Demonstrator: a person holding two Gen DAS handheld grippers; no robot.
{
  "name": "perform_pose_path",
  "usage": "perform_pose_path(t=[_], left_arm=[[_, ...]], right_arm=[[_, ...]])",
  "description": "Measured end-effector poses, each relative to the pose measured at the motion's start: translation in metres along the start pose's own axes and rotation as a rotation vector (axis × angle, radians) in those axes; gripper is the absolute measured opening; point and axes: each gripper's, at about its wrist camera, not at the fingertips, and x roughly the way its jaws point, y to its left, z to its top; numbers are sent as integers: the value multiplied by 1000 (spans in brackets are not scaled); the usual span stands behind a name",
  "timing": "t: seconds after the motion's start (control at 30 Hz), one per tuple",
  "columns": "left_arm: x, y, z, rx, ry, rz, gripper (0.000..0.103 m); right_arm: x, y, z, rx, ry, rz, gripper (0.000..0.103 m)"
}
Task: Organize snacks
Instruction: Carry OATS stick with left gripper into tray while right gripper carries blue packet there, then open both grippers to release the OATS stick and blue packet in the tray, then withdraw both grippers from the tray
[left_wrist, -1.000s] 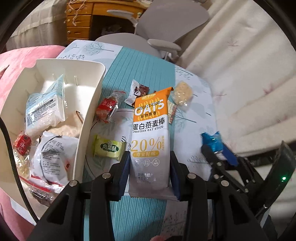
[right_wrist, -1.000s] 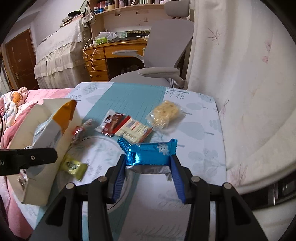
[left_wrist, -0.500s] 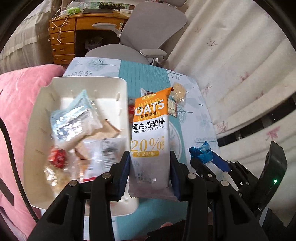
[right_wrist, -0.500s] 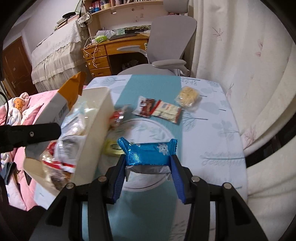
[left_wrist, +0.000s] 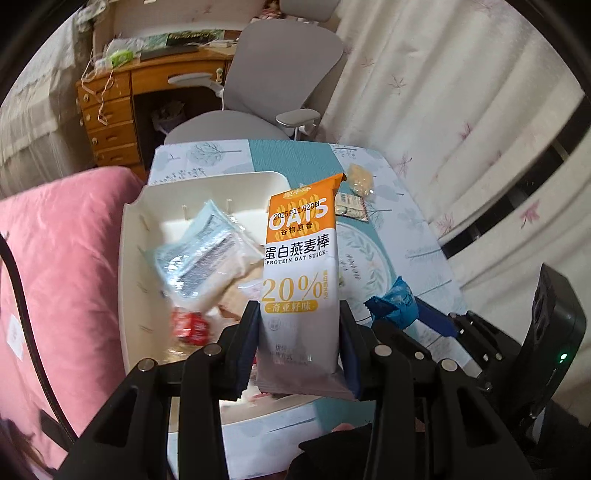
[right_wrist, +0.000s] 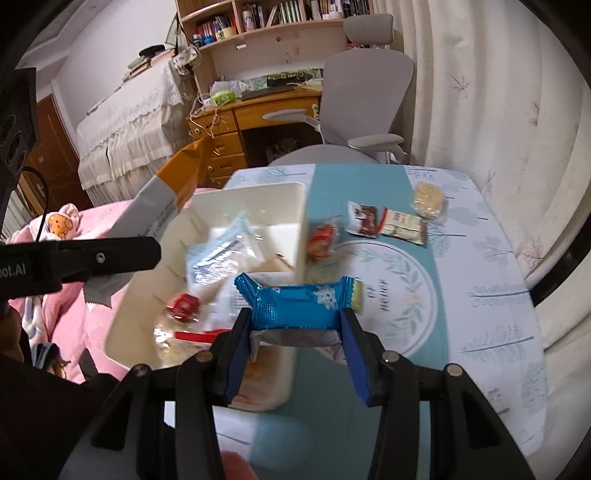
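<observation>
- Step in hand, by judgement: carrying two snacks to the cream plastic bin (right_wrist: 258, 201) at the left edge of the desk (right_wrist: 491, 266), for dropping in.
- Left hand-held gripper (left_wrist: 300, 345): partly closed, pads pressed on the lower end of the tall orange-and-white foil oat stick packet (left_wrist: 300, 266), held upright over the bin's right wall.
- Right hand-held gripper (right_wrist: 295, 345): about half closed, clamped on the shiny blue foil-wrapped bar (right_wrist: 299, 304), held crosswise just above the bin's near right corner.
- Already in the bin: a pale blue clear-film pack (left_wrist: 199, 254) and a small red wrapped sweet (left_wrist: 190, 325), among others too blurred to name.
- Left on the desk: a red twist-wrapped sweet (right_wrist: 323, 240) just beside the bin, a brown-and-white sachet (right_wrist: 362, 218), a white-and-red packet (right_wrist: 402, 225) and a clear bag of yellow crackers (right_wrist: 428, 197) toward the far right corner.
- Next move likely calls for: bringing each snack fully over the bin's hollow, lowering, then opening the jaws.
- After that, probably back for the four loose snacks.
</observation>
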Motion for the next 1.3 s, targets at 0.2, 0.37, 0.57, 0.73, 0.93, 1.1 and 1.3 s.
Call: perform_pose_path(t=[0.2,0.37,0.57,0.73,0.93,1.1,1.3], left_arm=[[-10,24,-13,-5,10,13,39],[-18,49,-23,-62,9,14,39],[-27,66,-31,-119,-13,41,56],[-27,67,-29,-145,-19,65,70],[-13,60,-28,-166,26,59,78],[0,41,-22,-146,52,46,81],[15,11,-12,-120,74,35,82]], right_arm=[[0,30,-5,-16,-36,37,47],[0,49,-5,-44,-50,71,47],[3,62,-3,-64,-47,108,54],[4,55,-4,-47,-27,76,60],[-3,35,-5,-1,-12,33,60],[-9,9,-8,68,13,5,60],[-14,-35,-9,167,35,-20,60]])
